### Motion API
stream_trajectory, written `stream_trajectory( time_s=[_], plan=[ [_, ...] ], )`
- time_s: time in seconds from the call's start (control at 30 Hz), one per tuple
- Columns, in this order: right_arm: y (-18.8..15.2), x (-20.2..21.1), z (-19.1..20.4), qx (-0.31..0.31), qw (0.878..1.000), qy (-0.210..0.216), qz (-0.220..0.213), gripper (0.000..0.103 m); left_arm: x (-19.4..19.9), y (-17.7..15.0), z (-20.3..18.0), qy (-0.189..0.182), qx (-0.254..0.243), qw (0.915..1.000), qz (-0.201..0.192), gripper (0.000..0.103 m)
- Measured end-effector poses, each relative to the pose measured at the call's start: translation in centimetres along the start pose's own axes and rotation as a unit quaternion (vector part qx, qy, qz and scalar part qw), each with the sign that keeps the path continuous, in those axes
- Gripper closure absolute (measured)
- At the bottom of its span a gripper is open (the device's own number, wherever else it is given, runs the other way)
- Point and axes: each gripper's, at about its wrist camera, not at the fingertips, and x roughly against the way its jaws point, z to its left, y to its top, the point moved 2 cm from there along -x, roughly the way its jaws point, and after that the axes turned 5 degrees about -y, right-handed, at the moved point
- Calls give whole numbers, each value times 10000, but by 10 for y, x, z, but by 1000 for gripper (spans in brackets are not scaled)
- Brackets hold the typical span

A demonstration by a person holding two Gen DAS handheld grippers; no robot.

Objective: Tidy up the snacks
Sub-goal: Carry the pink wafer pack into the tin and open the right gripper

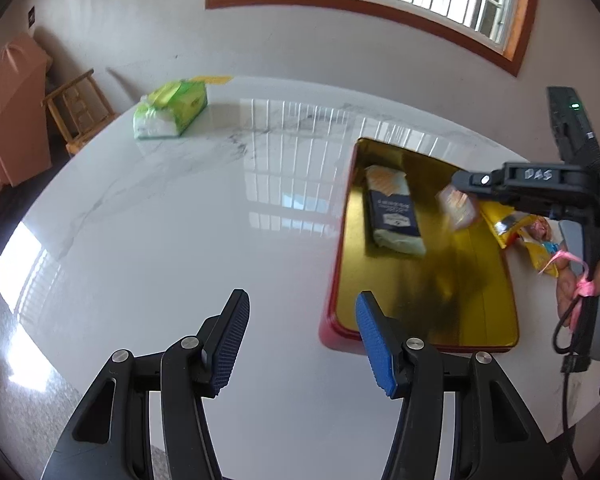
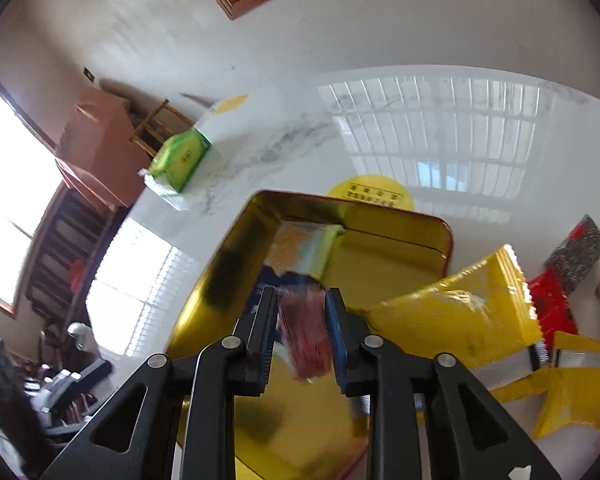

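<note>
- A small red snack packet (image 2: pixel 304 336) sits between the pads of the right gripper (image 2: pixel 302 334), above the gold tin (image 2: pixel 400 268); blur hides whether the pads press it, so I cannot tell if it is gripped.
- A blue-and-cream packet (image 1: pixel 394 210) already lies in the tin's far end.
- The left gripper (image 1: pixel 302 344) hangs open and empty over the white table (image 1: pixel 180 220), beside the tin.
- More snacks, a yellow bag (image 2: pixel 468 312) among them, wait outside the tin.
- Risk: a loose hold could drop the red packet onto the rim or out onto the table.

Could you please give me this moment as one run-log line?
right claw: red snack packet between pads, above gold tin | left claw: open, empty | tin: one packet inside
</note>
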Motion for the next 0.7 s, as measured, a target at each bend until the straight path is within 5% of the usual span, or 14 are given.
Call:
stream_trajectory(
  time_s=[0.3, 0.4, 0.53, 0.63, 0.7],
  plan=[
    [-7, 8, -4, 343, 9969, -710, 82, 76, -11, -7, 5, -59, 185, 9994, 290, 47],
    [-18, 21, -12, 622, 9888, -1356, 76, 71, -8, -5, 3, -89, 223, 9993, 272, 47],
    [-38, 46, -51, 88, 9905, -1368, 76, 69, 0, -3, -6, -86, 106, 9997, 181, 46],
    [-65, 85, -86, -456, 9907, -1247, -304, 60, 5, -1, -23, -97, -155, 9998, 116, 47],
    [-84, 108, -107, -728, 9885, -1198, -560, 41, 9, 1, -40, -179, -378, 9991, 95, 47]
  ],
)
